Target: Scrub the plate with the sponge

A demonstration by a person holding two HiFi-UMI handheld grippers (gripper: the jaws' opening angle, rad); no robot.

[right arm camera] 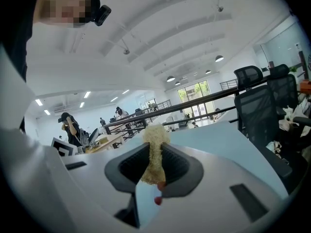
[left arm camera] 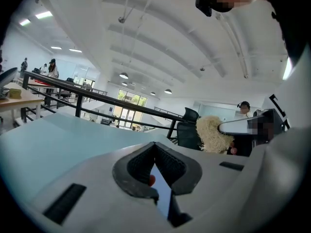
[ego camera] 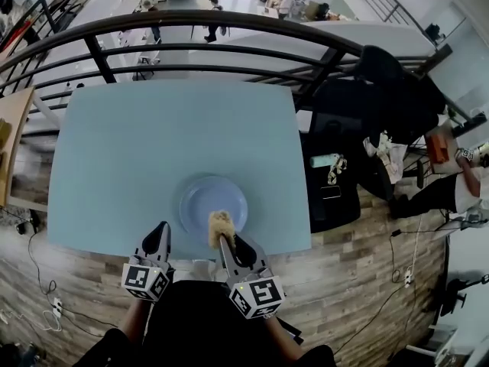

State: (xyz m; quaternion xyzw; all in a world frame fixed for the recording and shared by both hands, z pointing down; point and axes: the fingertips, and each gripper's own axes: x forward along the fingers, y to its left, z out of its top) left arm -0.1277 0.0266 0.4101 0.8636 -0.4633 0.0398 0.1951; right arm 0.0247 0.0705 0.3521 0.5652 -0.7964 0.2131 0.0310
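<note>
A pale blue rectangular surface [ego camera: 153, 144] is seen from above, bordered at its far edge by a black curved metal railing [ego camera: 229, 21], with an open hall beyond it. A wood-plank floor [ego camera: 367, 281] lies below, and black office chairs [ego camera: 336, 151] are ranged along the right edge. A round pale blue plate [ego camera: 205, 196] is set near the middle of the near edge. A yellowish fibrous sponge [ego camera: 221, 225] is clamped between the jaws of the right gripper [ego camera: 225, 240] and is held over the plate's near rim; contact cannot be judged. The left gripper [ego camera: 160, 229] is held just left of the plate at the near edge, its jaws closed together on nothing. A white ribbed ceiling [left arm camera: 160, 42] with round lamps is shown in the gripper views.
</note>
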